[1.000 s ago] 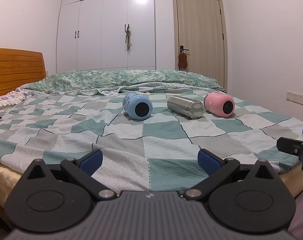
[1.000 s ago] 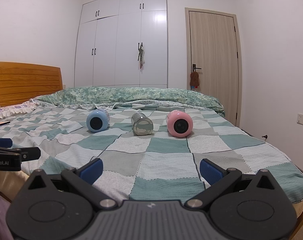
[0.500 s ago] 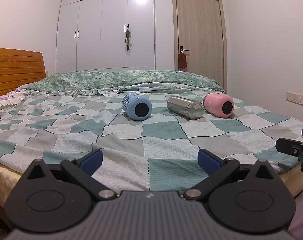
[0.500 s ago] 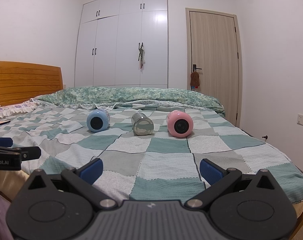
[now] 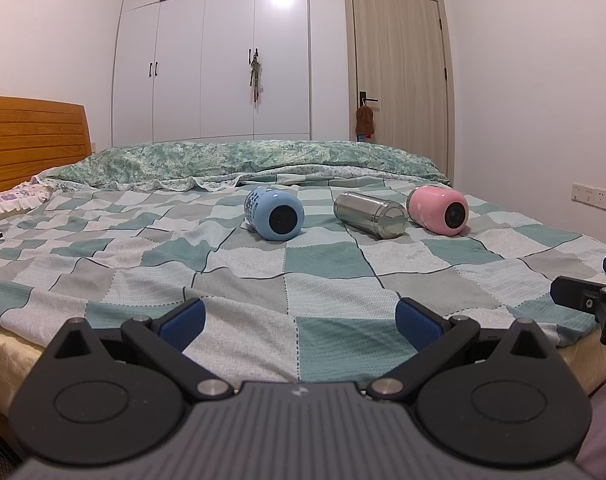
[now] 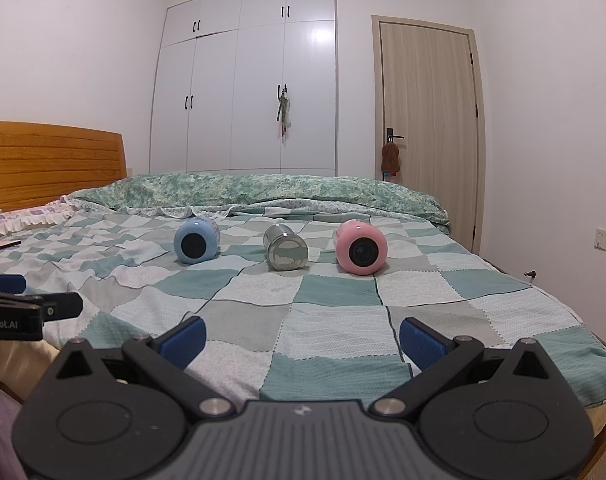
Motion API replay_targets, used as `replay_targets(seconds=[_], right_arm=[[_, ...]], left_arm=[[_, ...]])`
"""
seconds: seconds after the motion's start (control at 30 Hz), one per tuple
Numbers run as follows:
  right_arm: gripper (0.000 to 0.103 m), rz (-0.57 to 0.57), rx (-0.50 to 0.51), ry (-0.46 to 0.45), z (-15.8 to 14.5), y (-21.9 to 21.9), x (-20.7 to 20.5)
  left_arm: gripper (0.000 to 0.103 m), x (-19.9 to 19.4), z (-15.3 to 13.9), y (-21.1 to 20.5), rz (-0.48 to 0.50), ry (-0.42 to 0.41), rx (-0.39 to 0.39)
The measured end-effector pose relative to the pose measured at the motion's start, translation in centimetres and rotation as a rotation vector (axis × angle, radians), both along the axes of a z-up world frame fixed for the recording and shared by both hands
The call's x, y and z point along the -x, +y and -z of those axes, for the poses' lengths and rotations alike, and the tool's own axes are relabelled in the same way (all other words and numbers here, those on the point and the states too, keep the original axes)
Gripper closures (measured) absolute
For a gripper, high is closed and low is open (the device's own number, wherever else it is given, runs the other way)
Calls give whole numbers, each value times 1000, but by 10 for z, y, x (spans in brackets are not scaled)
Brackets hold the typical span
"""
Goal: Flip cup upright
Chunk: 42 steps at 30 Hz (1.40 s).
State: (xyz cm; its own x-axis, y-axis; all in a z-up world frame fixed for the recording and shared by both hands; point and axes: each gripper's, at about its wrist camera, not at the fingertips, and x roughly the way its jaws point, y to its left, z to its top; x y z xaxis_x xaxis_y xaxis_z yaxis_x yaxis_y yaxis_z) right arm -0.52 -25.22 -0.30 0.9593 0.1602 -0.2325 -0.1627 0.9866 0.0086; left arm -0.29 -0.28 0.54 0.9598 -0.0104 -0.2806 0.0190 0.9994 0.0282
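Three cups lie on their sides in a row on the bed: a blue cup [image 5: 274,218] [image 6: 196,241], a steel cup [image 5: 370,215] [image 6: 286,253] and a pink cup [image 5: 437,211] [image 6: 361,246]. My left gripper [image 5: 301,322] is open and empty over the bed's near edge, well short of the cups. My right gripper [image 6: 302,340] is open and empty, also at the near edge. The right gripper shows at the right edge of the left wrist view [image 5: 583,300]; the left gripper shows at the left of the right wrist view [image 6: 31,312].
The checked green and grey bedspread [image 5: 323,260] covers the bed. A folded green quilt [image 5: 243,160] lies behind the cups. A wooden headboard [image 5: 31,140] is at left. A white wardrobe [image 6: 243,100] and a door [image 6: 427,128] stand at the back.
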Motion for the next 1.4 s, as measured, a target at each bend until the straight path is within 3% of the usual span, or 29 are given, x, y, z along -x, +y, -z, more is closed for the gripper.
replay_targets(seconds=[0.9,1.4], right_arm=[[0,-24,-7,2,-9,5,-5],[0,-121,-14,3,-62,34,-113]], left_arm=[[0,-7,-12,-3,12,30,-24],[0,-106,-67,8,-30,109,-52]])
